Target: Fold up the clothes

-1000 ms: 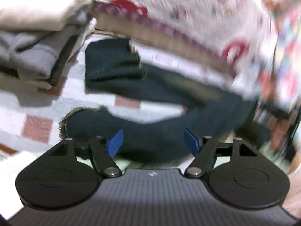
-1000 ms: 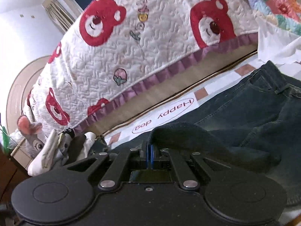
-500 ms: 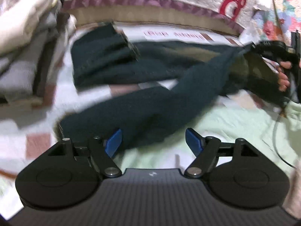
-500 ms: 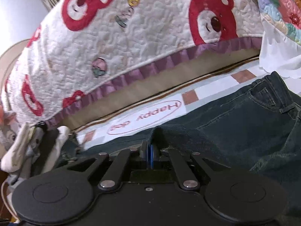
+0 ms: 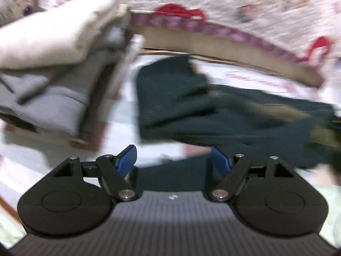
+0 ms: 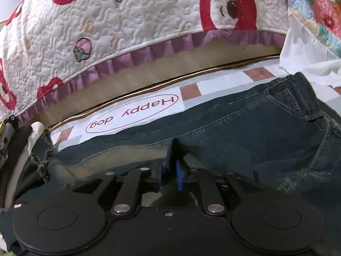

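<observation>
Dark blue jeans (image 6: 255, 132) lie spread on a checked mat, waist and pocket to the right in the right wrist view. My right gripper (image 6: 169, 173) is nearly shut, pinching a raised fold of the jeans between its blue pads. In the blurred left wrist view the jeans (image 5: 191, 102) lie ahead, with a leg end just beyond my left gripper (image 5: 173, 160), which is open and empty, low over the mat.
A stack of folded clothes, cream on top of grey (image 5: 49, 68), stands at the left. A quilted bear-print bed cover (image 6: 127, 25) with purple trim hangs behind the mat (image 6: 191, 91). White cloth and a floral quilt (image 6: 315, 15) lie at the right.
My right gripper has sunk toward the mat with the jeans fold, its pads parting slightly. My left gripper has swung left and come closer to the leg end, still open.
</observation>
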`<state>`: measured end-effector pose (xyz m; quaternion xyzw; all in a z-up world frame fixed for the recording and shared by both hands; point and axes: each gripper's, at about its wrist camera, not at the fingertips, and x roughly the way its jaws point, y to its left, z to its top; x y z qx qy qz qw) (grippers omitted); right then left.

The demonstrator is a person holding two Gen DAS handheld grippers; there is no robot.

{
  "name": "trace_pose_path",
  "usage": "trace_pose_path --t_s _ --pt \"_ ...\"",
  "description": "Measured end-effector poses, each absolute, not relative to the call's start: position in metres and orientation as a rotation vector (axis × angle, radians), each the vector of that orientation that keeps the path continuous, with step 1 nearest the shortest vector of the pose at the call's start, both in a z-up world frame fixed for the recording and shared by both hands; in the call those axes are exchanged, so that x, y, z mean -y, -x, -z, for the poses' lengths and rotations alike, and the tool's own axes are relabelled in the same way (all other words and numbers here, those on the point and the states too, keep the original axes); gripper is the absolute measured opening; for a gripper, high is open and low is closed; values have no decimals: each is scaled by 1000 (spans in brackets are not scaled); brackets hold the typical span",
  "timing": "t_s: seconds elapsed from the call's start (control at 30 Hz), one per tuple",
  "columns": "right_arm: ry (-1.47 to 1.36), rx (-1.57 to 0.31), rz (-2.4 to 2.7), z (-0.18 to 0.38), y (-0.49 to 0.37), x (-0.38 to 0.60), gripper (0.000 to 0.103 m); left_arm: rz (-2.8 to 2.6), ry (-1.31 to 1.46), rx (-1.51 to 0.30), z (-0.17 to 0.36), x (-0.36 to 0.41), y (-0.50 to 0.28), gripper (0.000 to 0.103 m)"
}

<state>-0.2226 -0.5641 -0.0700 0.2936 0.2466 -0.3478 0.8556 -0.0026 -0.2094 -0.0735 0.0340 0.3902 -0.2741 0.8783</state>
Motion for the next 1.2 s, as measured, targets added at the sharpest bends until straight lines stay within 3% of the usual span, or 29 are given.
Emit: trace_pose_path --t_s 0.1,0.23,0.37,0.43,0.6,0.7,1.07,1.13,1.17,1.2 --pt "-604 -485 707 61 228 543 39 669 -191 -783 78 222 30 77" --pt "-556 -481 646 61 232 512 39 758 -368 -760 101 249 61 79" --pt "-483 -568 573 75 230 488 40 788 -447 -740 114 270 72 87" --pt "-412 -626 537 82 227 478 40 761 -451 -737 114 273 66 87" --pt "-139 -776 491 85 205 453 42 718 -348 -726 99 258 40 64" --pt "30 -823 481 83 190 436 51 652 -305 -718 99 250 22 64" --pt "222 -881 355 108 141 435 52 561 -130 -805 117 229 -4 74" --pt "244 -861 320 109 136 436 49 559 -117 -805 115 226 -4 74" --pt "247 -852 294 110 136 436 18 556 -126 -799 112 225 -2 74" --pt "234 -841 282 107 136 437 3 551 -141 -791 109 224 -1 74"
